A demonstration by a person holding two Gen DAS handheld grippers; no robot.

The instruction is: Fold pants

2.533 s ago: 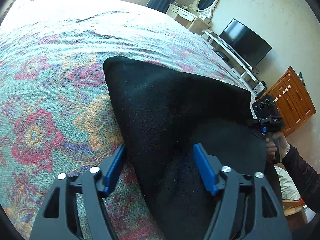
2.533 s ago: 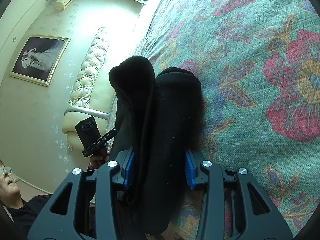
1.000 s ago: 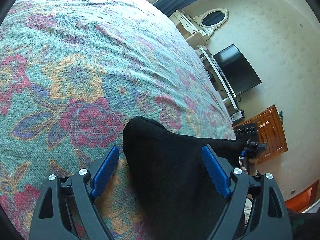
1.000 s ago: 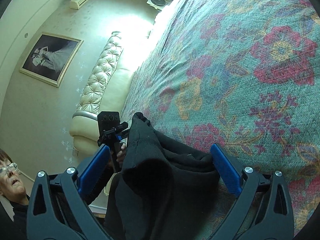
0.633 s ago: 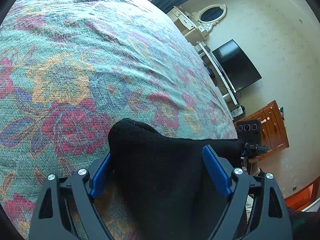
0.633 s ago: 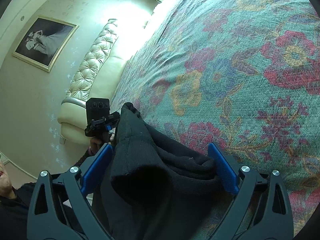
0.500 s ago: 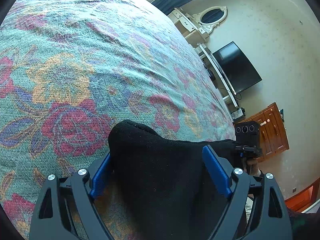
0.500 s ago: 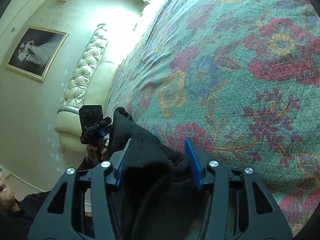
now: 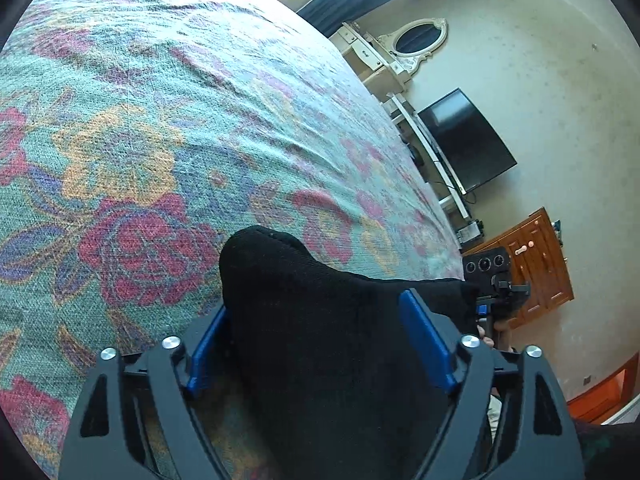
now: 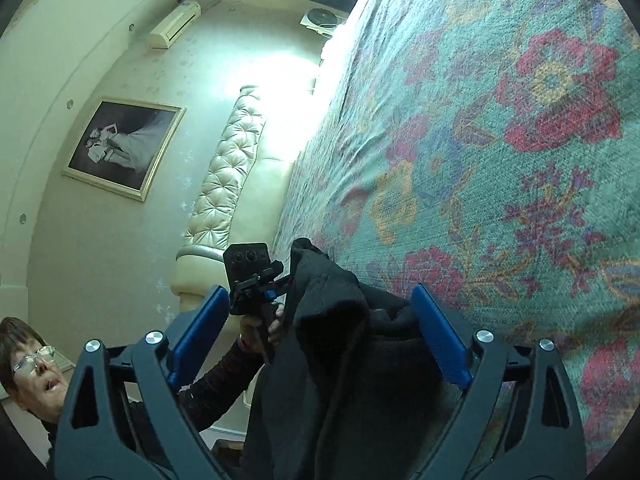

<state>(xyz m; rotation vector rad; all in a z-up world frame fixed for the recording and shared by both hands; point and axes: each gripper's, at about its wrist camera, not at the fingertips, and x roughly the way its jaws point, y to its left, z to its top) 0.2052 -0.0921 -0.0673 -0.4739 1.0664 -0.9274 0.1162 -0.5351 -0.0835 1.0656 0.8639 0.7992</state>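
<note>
My left gripper (image 9: 320, 344) holds its blue-padded fingers (image 9: 426, 340) wide apart, and a bunched fold of the black knitted fabric pants (image 9: 320, 340) fills the gap between them; the cloth lies against the pad on the left of the picture and I cannot tell whether the other pad touches it, so nothing looks pinched. My right gripper (image 10: 316, 336) is spreading its blue fingers (image 10: 438, 336) at this moment, and the other end of the pants (image 10: 340, 360) stands between them as a slumped, upright ridge. That ridge touches the pad on the right of the picture and stays clear of the one on the left, so my fingers press on nothing.

The pants lie at the near edge of the bed, stretched from one gripper to the other along that edge, on the teal woven bedspread with red and yellow flowers (image 9: 160, 128). In the right wrist view my left gripper (image 10: 256, 284) shows just past the far tip of the cloth, my hand (image 10: 260, 328) around its handle. In the left wrist view my right gripper (image 9: 492, 284) shows at the far end of the black fabric.

Beyond the bed's far edge, the left wrist view shows a wooden cabinet (image 9: 536, 264), a black flat television (image 9: 464, 140) and an oval white-framed mirror (image 9: 418, 38). The right wrist view shows a cream tufted headboard (image 10: 228, 168) and a framed picture (image 10: 124, 148) on the wall.
</note>
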